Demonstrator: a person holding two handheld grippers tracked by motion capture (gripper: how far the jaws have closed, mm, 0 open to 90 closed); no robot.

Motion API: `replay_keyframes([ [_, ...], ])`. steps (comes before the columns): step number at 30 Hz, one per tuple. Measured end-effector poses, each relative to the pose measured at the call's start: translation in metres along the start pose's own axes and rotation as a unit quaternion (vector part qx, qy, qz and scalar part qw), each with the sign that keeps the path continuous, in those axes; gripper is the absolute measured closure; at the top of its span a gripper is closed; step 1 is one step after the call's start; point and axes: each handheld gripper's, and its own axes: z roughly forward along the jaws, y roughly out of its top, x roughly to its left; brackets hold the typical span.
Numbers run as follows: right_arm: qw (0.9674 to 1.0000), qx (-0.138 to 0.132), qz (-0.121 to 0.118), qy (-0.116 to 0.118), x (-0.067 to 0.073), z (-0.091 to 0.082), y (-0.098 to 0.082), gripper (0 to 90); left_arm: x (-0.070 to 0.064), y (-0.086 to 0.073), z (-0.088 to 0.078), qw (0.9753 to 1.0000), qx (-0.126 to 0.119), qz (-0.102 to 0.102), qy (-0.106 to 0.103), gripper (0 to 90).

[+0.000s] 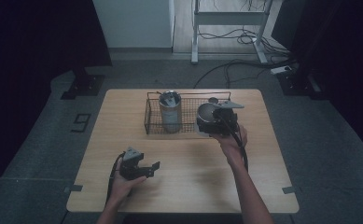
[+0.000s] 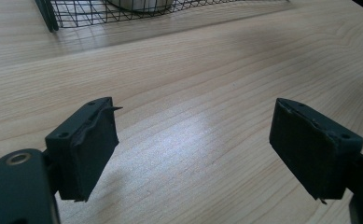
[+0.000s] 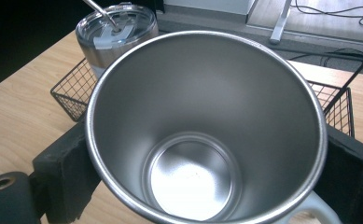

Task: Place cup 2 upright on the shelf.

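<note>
We find the right gripper [image 1: 215, 125] clamped on a stainless steel mug [image 1: 206, 113], its two black jaws pressing on opposite sides of the mug's wall. In the high view the mug sits at the right end of the wire basket [image 1: 153, 122], at the far middle of the wooden table [image 1: 184, 186]; we cannot tell from that view whether it rests on the basket floor or is held clear of it, since the gripper body and its grey plate cover much of the mug. In the right gripper view we look straight down into the mug [image 3: 207, 135]: the interior is bare metal, the near rim is cut off by the lower edge, and a pale handle shows partly at the lower right. The jaws are largely masked by the mug's rim.

Behind it stands a steel tumbler [image 3: 116, 35] with a clear lid and a metal straw, upright in the left part of the basket [image 3: 72, 88]. The straw's upper end runs out of view.

The left gripper [image 1: 144, 169] lies low near the table's near left, held in the person's left hand. In the left gripper view its jaws stand apart with nothing but bare tabletop [image 2: 193, 70] between them. The basket's near corner is cropped at the top.
</note>
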Motion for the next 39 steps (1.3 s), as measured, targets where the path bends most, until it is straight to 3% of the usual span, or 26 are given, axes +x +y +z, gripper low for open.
replay_keyframes([
  [20, 0.9998, 0.003, -0.007, -0.015, -0.004, 0.018, 0.025, 7.2, 0.001, 0.002, -0.003, 1.0, -0.003, -0.006, -0.002, 14.8],
  [39, 0.9994, 0.014, -0.009, -0.03, -0.017, 0.049, 0.041, 7.2, 0.004, 0.003, -0.005, 0.9999, -0.006, -0.01, -0.003, 14.9],
])
